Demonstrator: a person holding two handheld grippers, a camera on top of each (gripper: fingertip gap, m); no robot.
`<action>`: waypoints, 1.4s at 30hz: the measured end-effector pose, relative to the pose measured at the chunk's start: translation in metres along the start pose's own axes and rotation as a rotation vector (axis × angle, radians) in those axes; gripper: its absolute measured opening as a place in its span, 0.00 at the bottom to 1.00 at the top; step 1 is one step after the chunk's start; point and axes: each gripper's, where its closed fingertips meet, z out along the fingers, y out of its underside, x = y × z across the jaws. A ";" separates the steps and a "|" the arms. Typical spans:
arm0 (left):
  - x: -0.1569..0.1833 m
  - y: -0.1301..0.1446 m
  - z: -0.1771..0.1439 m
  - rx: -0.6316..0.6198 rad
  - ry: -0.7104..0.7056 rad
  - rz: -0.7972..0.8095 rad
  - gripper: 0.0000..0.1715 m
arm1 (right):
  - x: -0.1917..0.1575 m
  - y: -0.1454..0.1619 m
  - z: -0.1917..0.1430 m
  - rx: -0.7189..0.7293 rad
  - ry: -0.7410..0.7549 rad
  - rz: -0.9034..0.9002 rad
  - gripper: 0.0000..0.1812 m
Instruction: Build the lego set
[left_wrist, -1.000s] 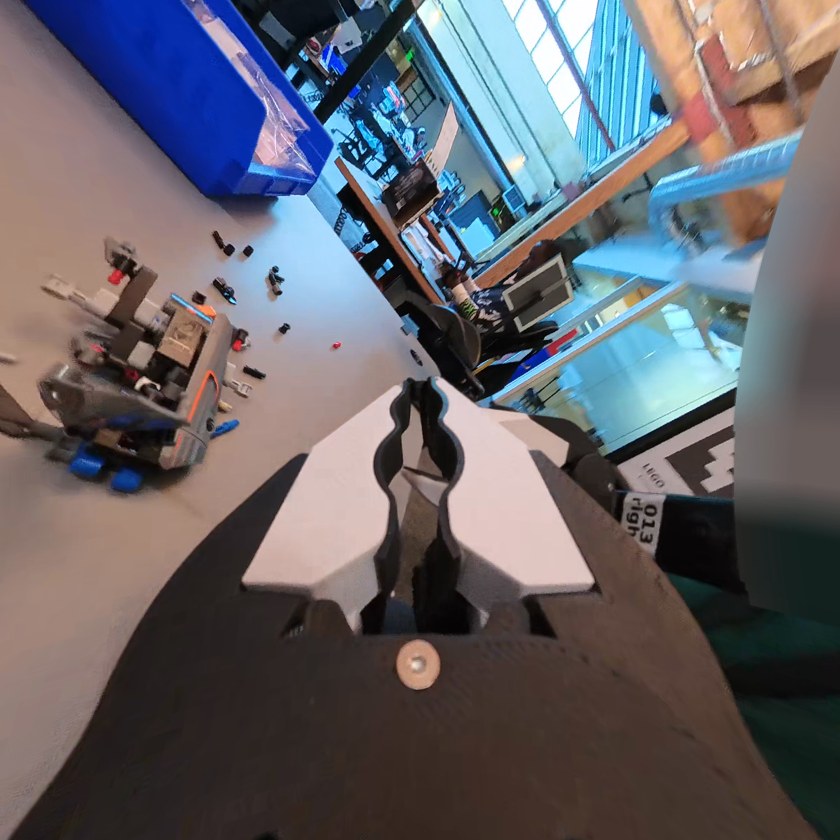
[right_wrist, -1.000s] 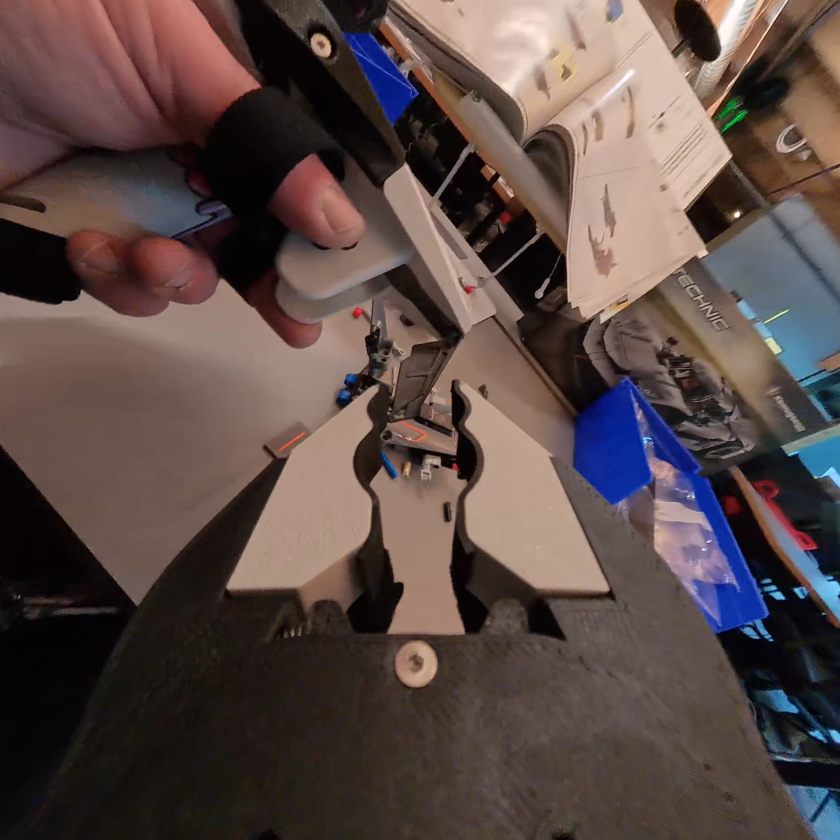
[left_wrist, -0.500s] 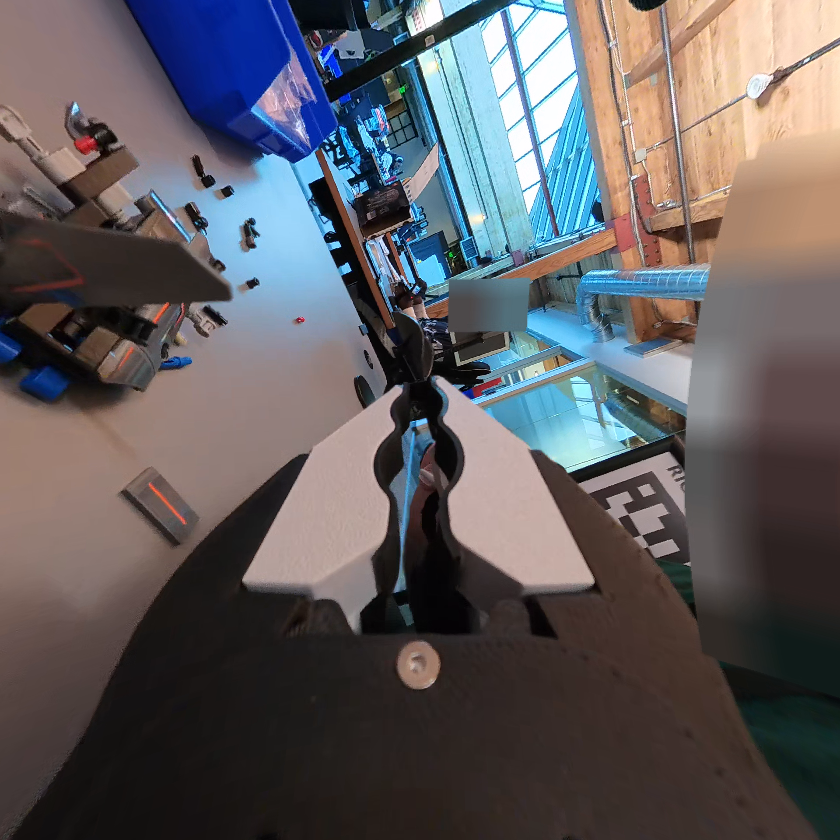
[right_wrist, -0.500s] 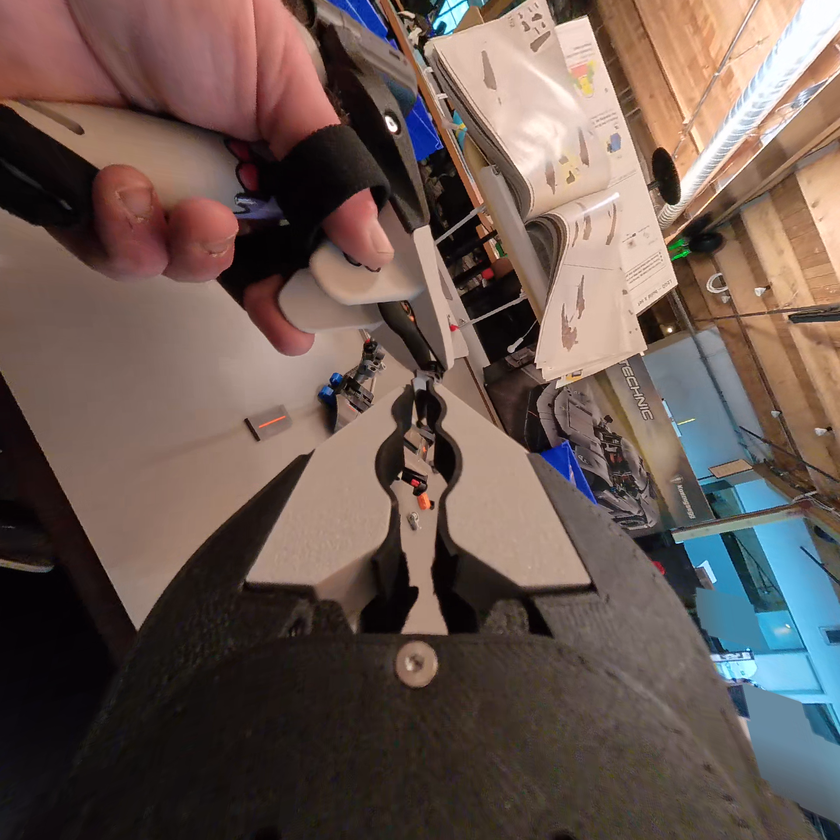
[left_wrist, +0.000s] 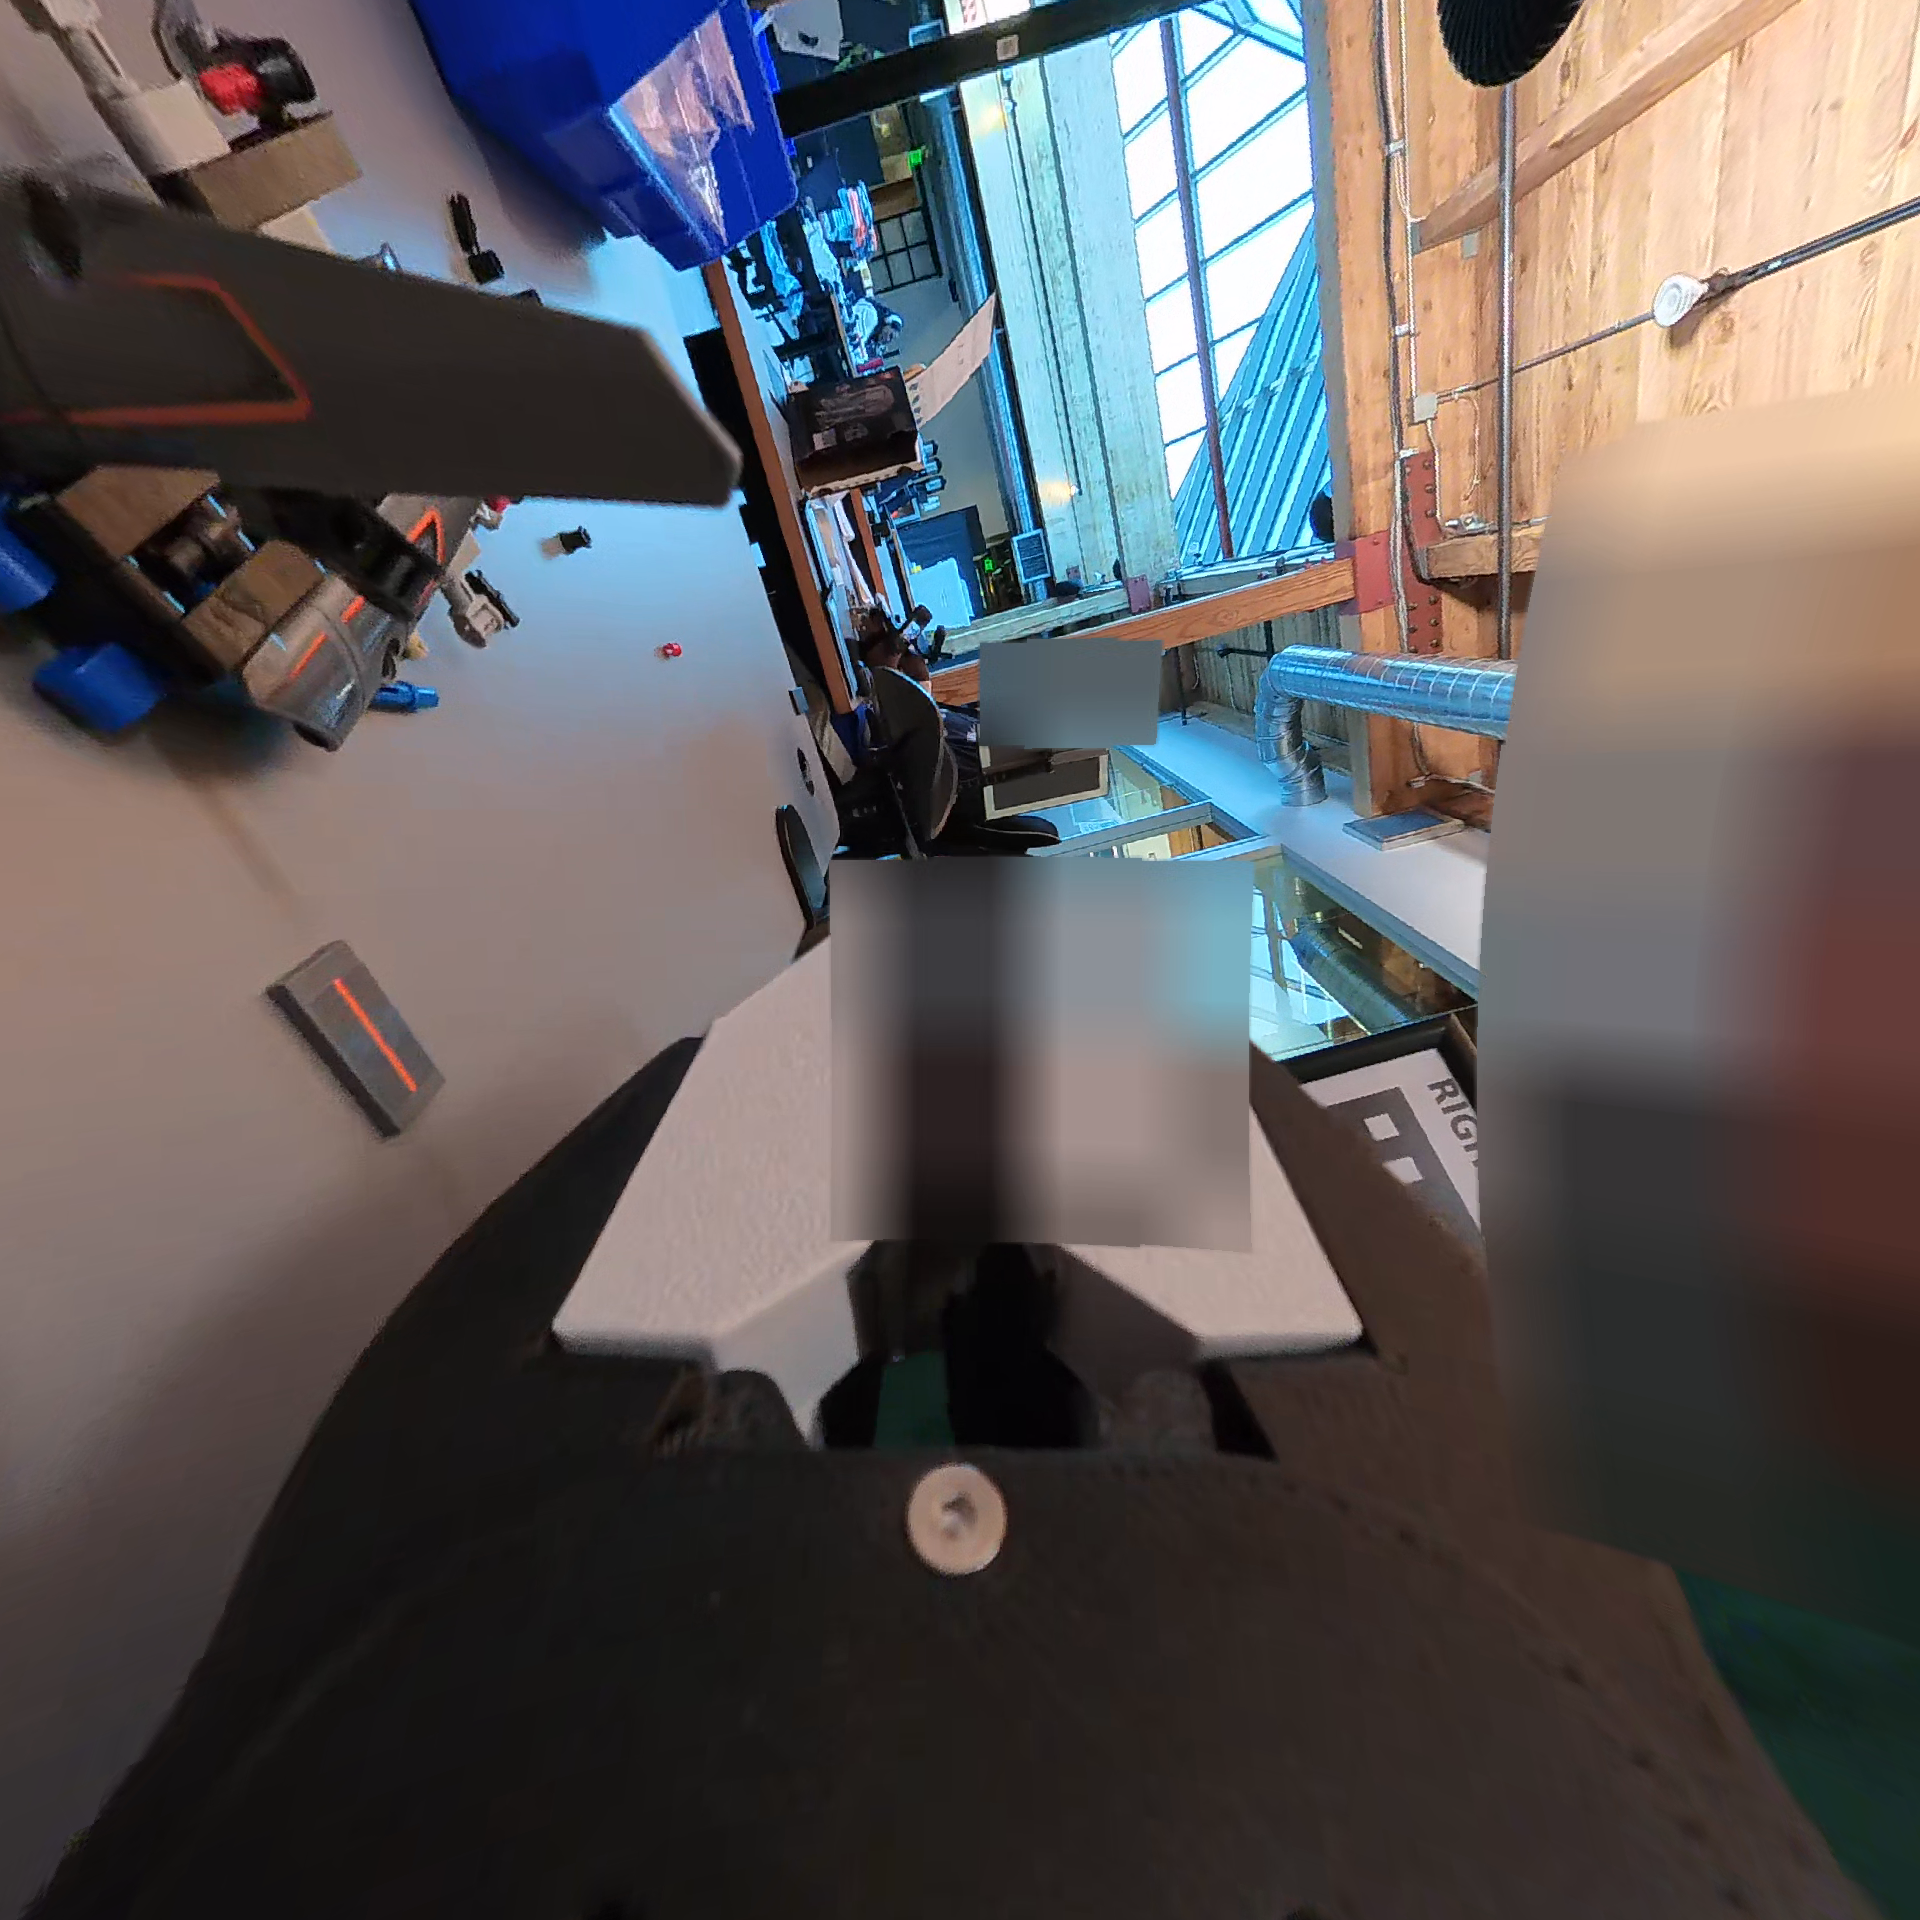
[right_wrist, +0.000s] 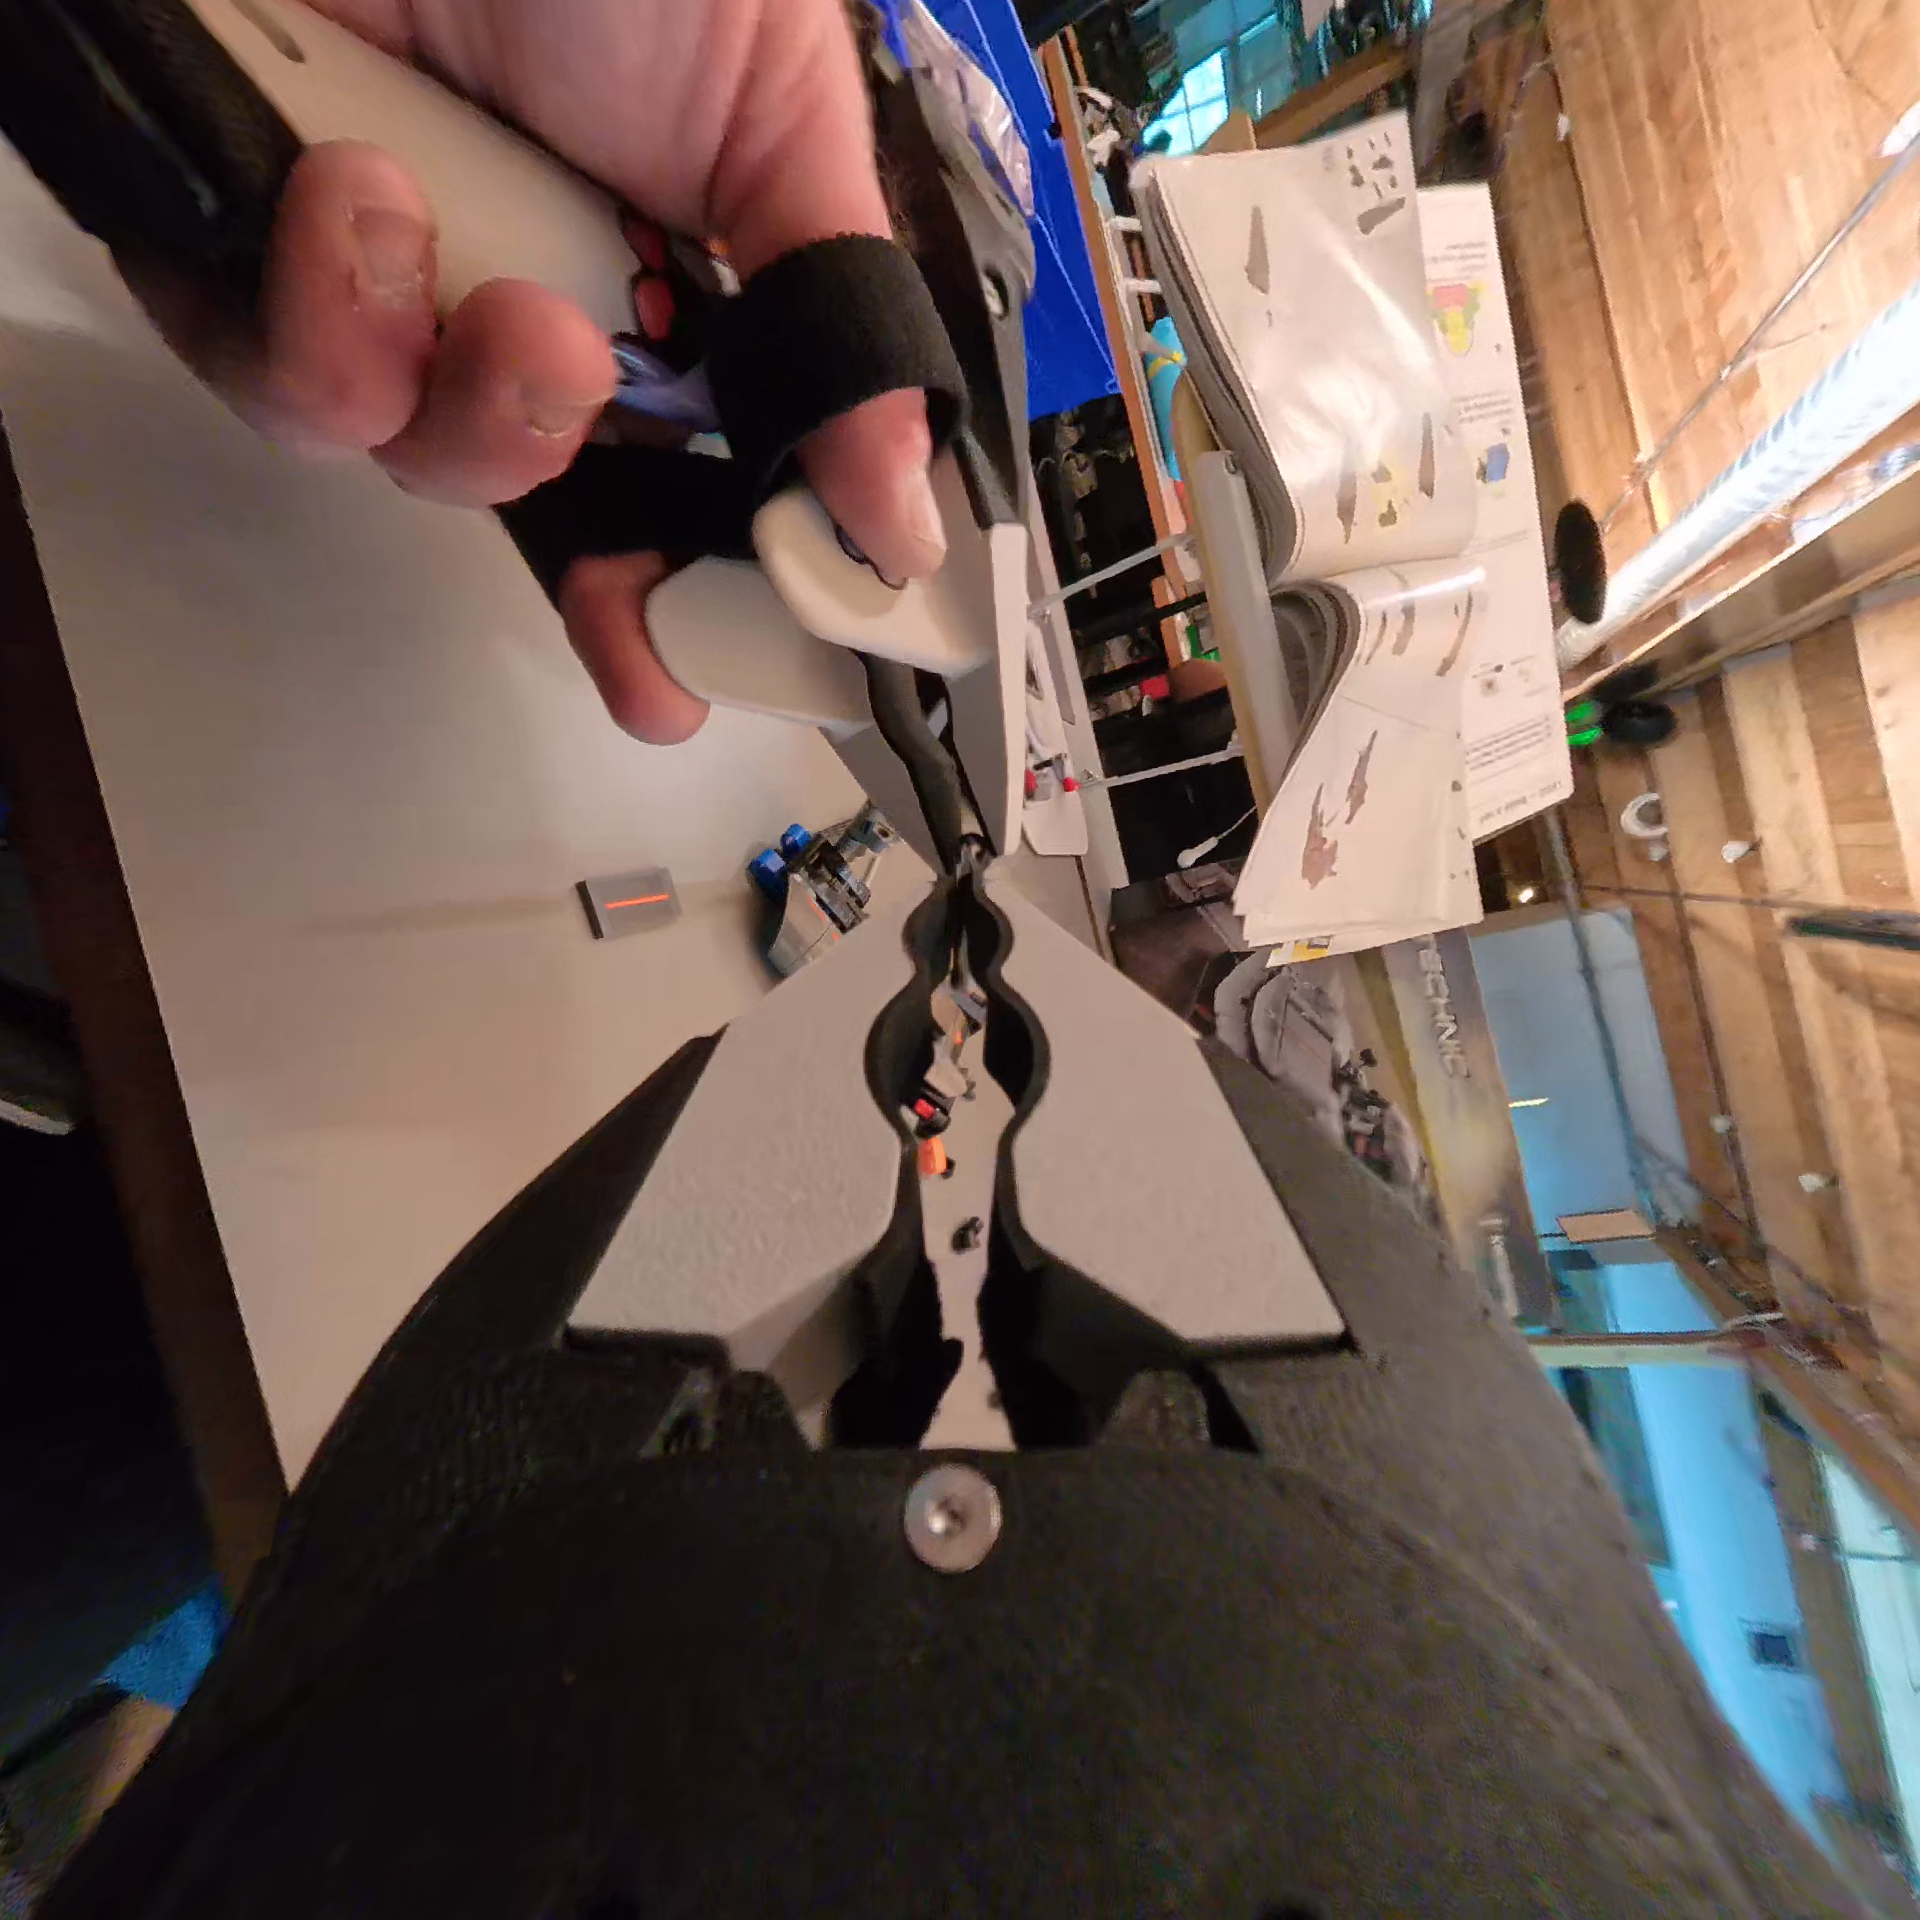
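Observation:
A partly built grey lego model (left_wrist: 260, 613) with blue and orange bits lies on the grey table (left_wrist: 540, 883). It also shows in the right wrist view (right_wrist: 816, 904). A dark grey panel with an orange outline (left_wrist: 364, 395) looms above it, close to the left camera. My left gripper (left_wrist: 971, 904) has its tips hidden by a mosaic patch. The right wrist view shows that gripper (right_wrist: 966, 847) held by a hand, fingers together. My right gripper (right_wrist: 961, 894) is shut, tip to tip with the left one above the model. I cannot see a piece between them.
A loose grey tile with an orange line (left_wrist: 358, 1039) lies apart from the model and also shows in the right wrist view (right_wrist: 629, 902). Small black pins (left_wrist: 569, 540) and a red bit (left_wrist: 668, 651) are scattered nearby. A blue bin (left_wrist: 644, 125) and an open instruction booklet (right_wrist: 1351, 520) stand behind. My two grippers' fingertips are within a few centimetres of each other.
My right gripper has gone from open around the model to shut. The left gripper has swung closer to the model, so the dark panel now fills its upper left.

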 end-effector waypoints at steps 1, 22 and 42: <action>0.000 -0.001 -0.001 0.006 -0.009 0.021 0.04 | 0.001 0.001 0.000 0.000 -0.010 0.035 0.00; -0.038 -0.074 -0.053 -0.787 -0.580 1.899 0.20 | -0.019 0.045 0.032 -0.023 -0.213 0.779 0.00; -0.040 -0.034 -0.001 -0.898 -0.631 1.913 0.00 | -0.015 0.070 0.045 -0.040 -0.191 0.957 0.00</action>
